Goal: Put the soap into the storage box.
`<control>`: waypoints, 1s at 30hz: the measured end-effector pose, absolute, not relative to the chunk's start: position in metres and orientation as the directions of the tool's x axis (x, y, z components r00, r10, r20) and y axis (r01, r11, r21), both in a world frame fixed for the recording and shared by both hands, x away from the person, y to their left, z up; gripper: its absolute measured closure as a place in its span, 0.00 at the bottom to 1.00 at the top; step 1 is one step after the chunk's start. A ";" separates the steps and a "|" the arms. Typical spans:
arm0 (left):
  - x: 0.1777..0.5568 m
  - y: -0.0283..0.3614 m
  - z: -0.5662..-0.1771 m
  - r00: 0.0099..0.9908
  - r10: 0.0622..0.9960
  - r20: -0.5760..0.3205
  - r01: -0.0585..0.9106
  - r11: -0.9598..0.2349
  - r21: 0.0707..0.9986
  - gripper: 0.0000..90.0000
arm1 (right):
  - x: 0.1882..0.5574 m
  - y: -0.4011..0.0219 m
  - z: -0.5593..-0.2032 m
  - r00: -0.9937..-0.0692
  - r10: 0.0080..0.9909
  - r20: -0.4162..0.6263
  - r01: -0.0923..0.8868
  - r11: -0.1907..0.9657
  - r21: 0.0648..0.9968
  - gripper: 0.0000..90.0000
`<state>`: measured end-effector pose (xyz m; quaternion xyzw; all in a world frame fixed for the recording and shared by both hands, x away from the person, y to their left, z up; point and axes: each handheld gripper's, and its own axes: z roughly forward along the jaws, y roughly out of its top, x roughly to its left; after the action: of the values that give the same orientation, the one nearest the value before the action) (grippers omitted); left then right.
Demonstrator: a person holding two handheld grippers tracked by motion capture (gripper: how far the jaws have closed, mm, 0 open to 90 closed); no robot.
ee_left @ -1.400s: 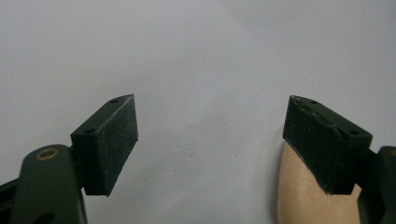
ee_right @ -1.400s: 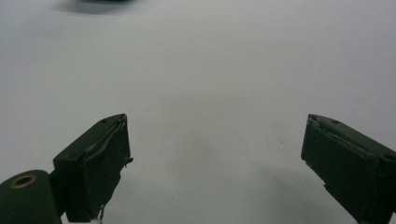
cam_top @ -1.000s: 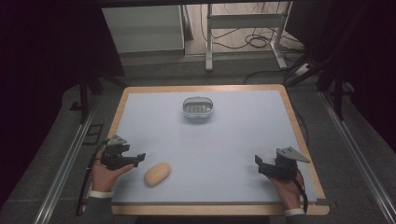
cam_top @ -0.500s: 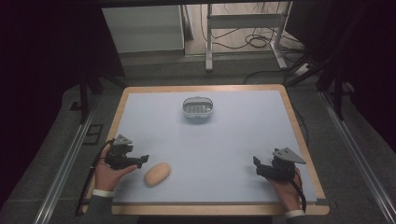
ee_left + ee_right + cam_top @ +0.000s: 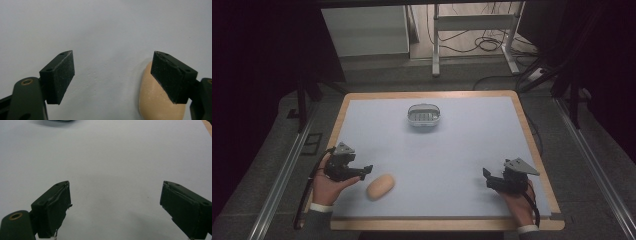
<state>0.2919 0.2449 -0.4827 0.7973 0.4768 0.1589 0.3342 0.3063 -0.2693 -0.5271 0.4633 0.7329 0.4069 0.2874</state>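
High view: the pale blue worktop with a light wooden rim [image 5: 532, 145] carries two things. A tan, oval, bread-roll-shaped object [image 5: 380, 186] lies near the front left edge. A small grey oval plastic basket [image 5: 424, 115] sits well apart from it, near the far edge at the middle. The left gripper [image 5: 366, 170], black with a grey three-cornered plate on top, is held in a hand at the front left; its tips point right and lie just beside the upper left end of the tan object. Whether they touch cannot be told from here. The right gripper [image 5: 486, 177], held in a hand at the front right, points left over bare worktop, well apart from both things.

Left gripper view: the two black padded fingers [image 5: 60, 77] stand wide apart with nothing between them. The tan object [image 5: 155, 100] lies on the worktop at lower right, partly behind the right-hand finger and outside the gap.

Right gripper view: the black fingers [image 5: 53, 207] are spread wide and hold nothing; bare pale worktop lies between them. The basket's edge [image 5: 60, 120] shows at the top.
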 end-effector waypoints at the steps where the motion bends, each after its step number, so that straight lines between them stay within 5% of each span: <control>1: 0.291 0.244 -0.481 0.501 0.863 -0.064 0.652 -0.327 0.684 0.21 | 0.306 -0.269 -0.527 -0.403 0.914 -0.046 0.446 0.240 0.862 0.11; 30: 0.275 0.201 -0.502 0.636 0.771 -0.025 0.643 -0.512 0.570 0.20 | 0.305 -0.265 -0.527 -0.385 0.919 -0.088 0.437 0.266 0.859 0.11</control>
<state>0.2747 0.2010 -0.5017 0.8616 0.4103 0.1163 0.2751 0.3048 -0.2655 -0.5275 0.4617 0.7340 0.3925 0.3067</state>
